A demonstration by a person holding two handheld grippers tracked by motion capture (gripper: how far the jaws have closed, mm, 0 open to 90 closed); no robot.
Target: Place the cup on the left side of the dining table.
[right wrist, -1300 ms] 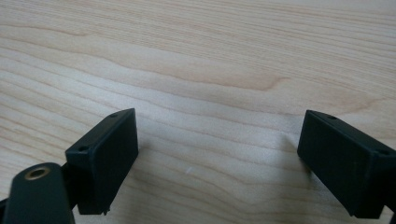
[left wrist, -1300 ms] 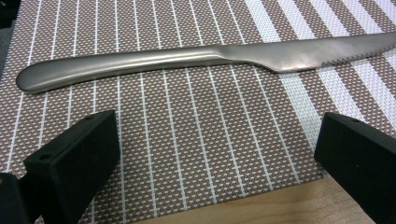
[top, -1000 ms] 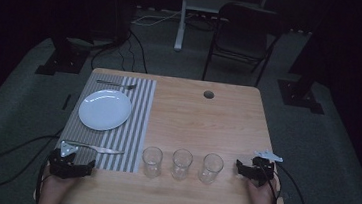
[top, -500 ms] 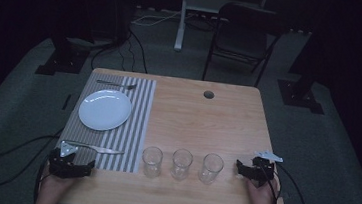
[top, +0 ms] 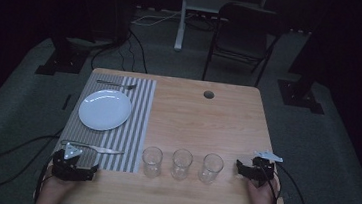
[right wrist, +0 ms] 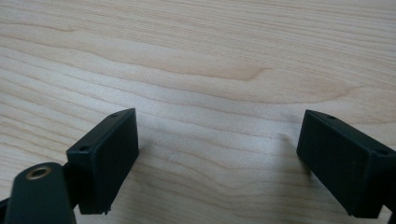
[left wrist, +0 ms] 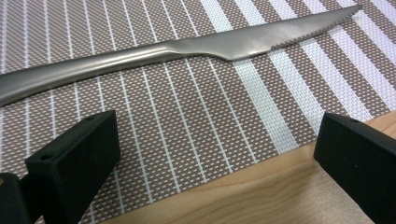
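Lying flat on the striped mat, the long dull-steel table knife (left wrist: pixel 187 49) shows a smooth rounded handle that narrows into a blade with fine teeth along its far end. No stamp, brand or lettering can be read on the metal. It rests just ahead of the left gripper (left wrist: pixel 215 154), crosswise to the black jaws, which stand wide apart and empty with the mat's near edge between them; the knife touches neither jaw. In the high view the knife (top: pixel 96 148) lies just beyond the left gripper (top: pixel 73 164), its blade pointing toward the glasses.

The brown-and-white woven placemat (left wrist: pixel 187 121) carries the knife, and its near hem meets the pale wooden table (left wrist: pixel 261 196) under the jaws. Farther off on the mat sit a round white plate (top: pixel 105 110) and, beyond it, a steel fork (top: pixel 116 84).

To the right of the left gripper, three clear drinking glasses (top: pixel 181 163) stand in a row, apart from each other. Just beyond the last glass rests the right gripper (top: pixel 253 170), its jaws also spread wide over bare wood (right wrist: pixel 219 154) and holding nothing.
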